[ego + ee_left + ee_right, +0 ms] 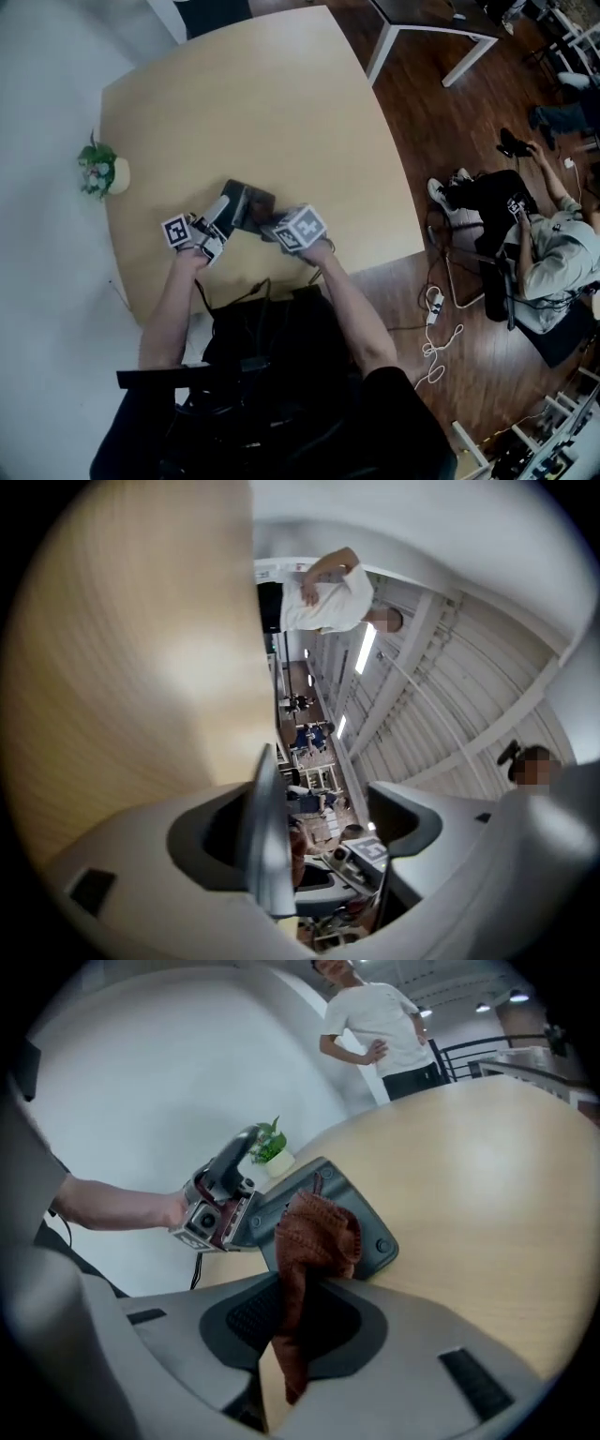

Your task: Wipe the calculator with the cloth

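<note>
my right gripper (295, 1321) pinching the brown cloth (319, 1232), bunched just in front of the grey calculator (377, 1239), left gripper (314, 822) jaws apart, calculator edge between them

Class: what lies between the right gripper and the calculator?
The brown cloth, pinched in the jaws of the right gripper, bunches up in front of the dark calculator on the table. The right gripper view shows it.

The head view looks steeply down from well above the pale round-cornered wooden table (281, 112); both gripper views sit close at its near edge — all share its top.
</note>
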Tool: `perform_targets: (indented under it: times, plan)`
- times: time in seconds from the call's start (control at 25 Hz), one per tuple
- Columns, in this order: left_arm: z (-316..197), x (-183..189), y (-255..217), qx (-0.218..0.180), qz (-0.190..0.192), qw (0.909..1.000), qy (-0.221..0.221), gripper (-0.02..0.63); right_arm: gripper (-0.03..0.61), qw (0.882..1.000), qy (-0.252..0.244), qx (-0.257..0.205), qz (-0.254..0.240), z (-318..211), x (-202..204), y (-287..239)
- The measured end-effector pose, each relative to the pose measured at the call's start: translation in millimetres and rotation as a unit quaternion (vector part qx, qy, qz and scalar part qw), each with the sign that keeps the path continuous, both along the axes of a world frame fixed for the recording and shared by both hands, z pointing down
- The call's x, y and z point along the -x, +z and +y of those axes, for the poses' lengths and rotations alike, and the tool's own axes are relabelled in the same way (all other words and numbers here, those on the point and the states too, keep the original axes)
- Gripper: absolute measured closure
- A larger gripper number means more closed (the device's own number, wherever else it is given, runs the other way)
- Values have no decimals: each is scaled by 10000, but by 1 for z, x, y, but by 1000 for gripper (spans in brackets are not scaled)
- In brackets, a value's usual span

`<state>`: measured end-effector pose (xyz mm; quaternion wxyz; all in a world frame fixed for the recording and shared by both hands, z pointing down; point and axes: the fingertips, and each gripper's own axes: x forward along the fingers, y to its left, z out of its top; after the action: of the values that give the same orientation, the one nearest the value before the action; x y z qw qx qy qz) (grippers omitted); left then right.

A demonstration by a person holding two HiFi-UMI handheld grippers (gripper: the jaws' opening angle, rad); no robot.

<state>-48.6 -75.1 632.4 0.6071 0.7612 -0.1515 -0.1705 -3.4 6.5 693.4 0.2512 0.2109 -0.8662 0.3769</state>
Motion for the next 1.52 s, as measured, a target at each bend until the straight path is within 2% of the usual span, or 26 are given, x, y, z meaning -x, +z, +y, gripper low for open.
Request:
perform_targets:
  times: [0.04, 0.12, 0.24, 0.28, 0.36, 0.44, 0.48, 0.52, 0.56, 0.6, 0.68, 0.72, 0.76, 0.84, 0.88, 1.0, 1.12, 1.2, 1.32, 1.44, 1.52]
  plan:
    - [8, -6, -7, -289, -114, 9995, -26, 178, 514, 9998, 141, 64, -131, 5, -1, 0]
    - [18, -11, -10, -618, -291, 9973, -271, 167, 514, 9979, 465, 179, -415, 6, -5, 0]
    - [24, 3, 0, -737, -518, 9920, -886, 167, 515, 9905, 897, 432, -949, 2, -4, 1]
    - [25, 8, -1, -761, -453, 9900, -1094, 167, 515, 9880, 980, 499, -1086, 2, -2, 1]
    - [22, 12, -15, -763, 101, 9852, -1528, 167, 515, 9846, 1090, 568, -1246, 1, -3, 1]
    - [12, 9, -33, -872, 600, 9767, -1868, 164, 515, 9805, 1218, 587, -1428, -10, -4, -1]
    - [10, 5, -35, -993, 586, 9741, -1945, 163, 515, 9777, 1298, 596, -1542, -16, -6, -2]
    - [14, 0, -30, -1160, 326, 9735, -1945, 161, 515, 9749, 1363, 620, -1645, -16, -9, -1]
    - [23, -6, -21, -1392, -168, 9728, -1843, 166, 515, 9731, 1390, 663, -1714, -10, -12, 1]
    - [35, -14, -10, -1666, -818, 9691, -1624, 183, 515, 9725, 1372, 731, -1736, -1, -13, 5]
    - [50, -25, 12, -2073, -2095, 9512, -916, 172, 515, 9734, 1277, 918, -1665, 9, -7, 7]
    - [50, -26, 22, -2178, -2526, 9411, -550, 172, 515, 9740, 1239, 991, -1619, 7, -1, 5]
    - [48, -27, 30, -2256, -2804, 9326, -283, 172, 515, 9742, 1213, 1033, -1595, 1, 3, 3]
    - [45, -25, 38, -2334, -3063, 9227, -163, 186, 515, 9740, 1189, 1080, -1598, -5, 7, 1]
    - [44, -24, 39, -2305, -3112, 9217, -237, 191, 515, 9737, 1180, 1109, -1602, -3, 7, 1]
    - [42, -21, 40, -2044, -3233, 9230, -418, 278, 515, 9728, 1178, 1206, -1591, 6, 6, -1]
    - [33, -12, 42, -1894, -3353, 9222, -349, 371, 515, 9727, 1191, 1176, -1609, 3, 8, -2]
    - [18, -8, 45, -1935, -3420, 9192, -254, 401, 514, 9726, 1227, 1074, -1658, -9, 7, -1]
    - [6, -4, 46, -1853, -3360, 9232, -200, 472, 515, 9704, 1557, 964, -1577, -17, -14, -8]
    - [5, 1, 42, -1720, -3235, 9298, -346, 476, 515, 9648, 1974, 900, -1489, -10, -52, -17]
    - [10, 0, 39, -1702, -3158, 9330, -285, 479, 515, 9644, 2168, 771, -1302, -4, -76, -24]
